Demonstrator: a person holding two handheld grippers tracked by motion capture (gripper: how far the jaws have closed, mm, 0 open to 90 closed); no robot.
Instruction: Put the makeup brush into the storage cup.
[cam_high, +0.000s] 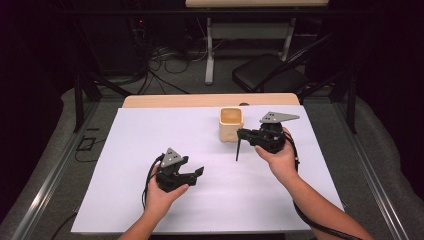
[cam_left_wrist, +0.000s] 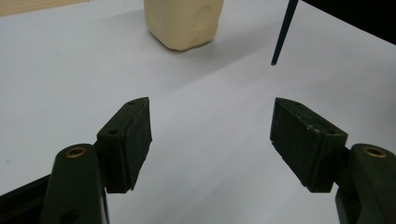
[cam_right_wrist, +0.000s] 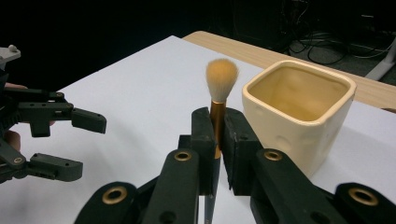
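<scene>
White table (cam_high: 150, 150); right tongs (cam_right_wrist: 218, 140) clamping brush (cam_right_wrist: 220, 79) beside cream cup (cam_right_wrist: 299, 107).

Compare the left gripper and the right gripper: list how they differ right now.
The left gripper has its jaws spread wide with nothing between them; the right gripper is shut on a makeup brush. The left gripper sits well back from the cream cup; the right gripper is right beside it. Both are black, hand-held, and carry a grey plate.

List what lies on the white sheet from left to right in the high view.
Left tool, open and held over the sheet → brush, clamped in the right tool → the right hand. The cream pot overlaps the brush's span, so it is left out.
</scene>
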